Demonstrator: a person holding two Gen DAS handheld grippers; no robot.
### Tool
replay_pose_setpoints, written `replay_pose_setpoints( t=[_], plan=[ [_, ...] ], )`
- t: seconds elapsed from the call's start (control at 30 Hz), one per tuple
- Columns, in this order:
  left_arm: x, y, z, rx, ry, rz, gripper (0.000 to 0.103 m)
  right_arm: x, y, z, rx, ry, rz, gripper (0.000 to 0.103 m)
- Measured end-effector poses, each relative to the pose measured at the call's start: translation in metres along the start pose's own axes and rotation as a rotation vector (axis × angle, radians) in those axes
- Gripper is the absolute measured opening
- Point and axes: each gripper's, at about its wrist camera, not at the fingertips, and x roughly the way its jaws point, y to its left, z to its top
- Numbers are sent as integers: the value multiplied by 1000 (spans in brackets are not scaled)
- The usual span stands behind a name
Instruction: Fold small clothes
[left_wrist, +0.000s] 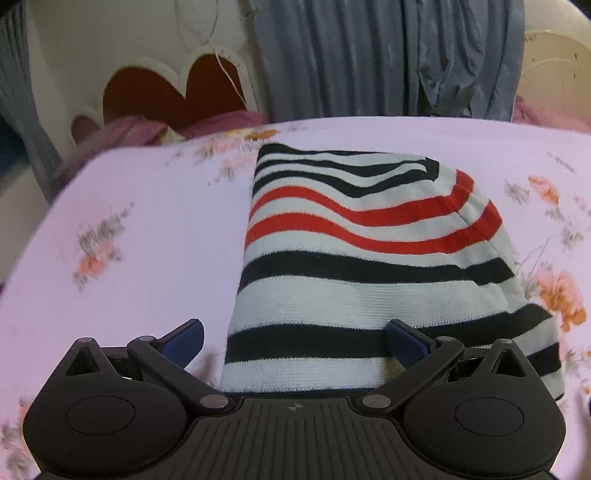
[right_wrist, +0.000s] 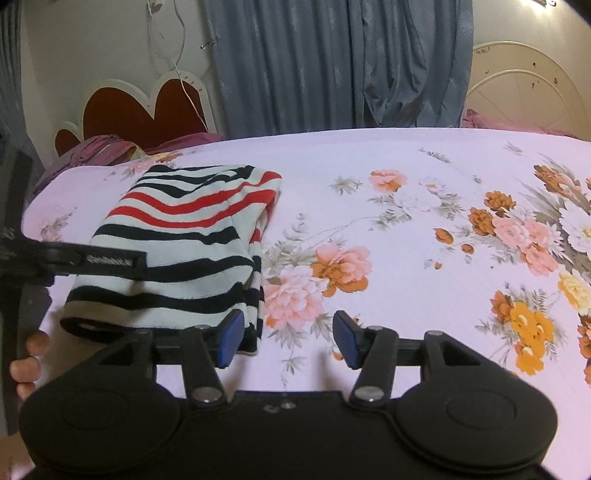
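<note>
Left gripper (left_wrist: 293, 341) with its fingers spread wide and holding nothing. The striped garment (left_wrist: 369, 258) lies ahead of them: its near hem reaches back between the two fingers, and the right-hand finger (left_wrist: 406, 341) rests on or just above the cloth; which of the two cannot be told. Right gripper (right_wrist: 288, 338) likewise spread and empty, the garment's near right corner just beside its left-hand finger (right_wrist: 231, 339).

Risks, as judged: closing either pair of fingers now may catch only the top layer, so that a lift peels the fold open; a sideways drag could pull the bundle askew or ruck the flowered bedsheet (right_wrist: 406, 229) beneath it.

The garment is a knit in white with black bands and two red bands, already doubled into a compact, roughly rectangular packet lying flat on the bed. Its right edge shows several stacked layers, loosely aligned; the far corner is rounded, and the top surface ripples slightly.
</note>
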Motion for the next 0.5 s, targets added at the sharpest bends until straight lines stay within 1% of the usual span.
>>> replay_pose_setpoints(
  t=[0.1,0.23,0.3,0.4,0.5],
  plan=[
    [-7,-3,2,17,4,20,103,-8,2,0,-13,-2,16,57],
    [-36,-7,-6,90,-7,8,103,-28,3,0,-20,-15,47,59],
    [-60,-5,-13,111,-19,-23,103,-45,4,0,-31,-35,73,62],
    [-103,4,-27,93,-56,-58,103,-73,6,-2,-59,-69,97,70],
    [-145,9,-45,80,-97,-34,103,-106,7,-6,-85,-102,114,74]
  ],
)
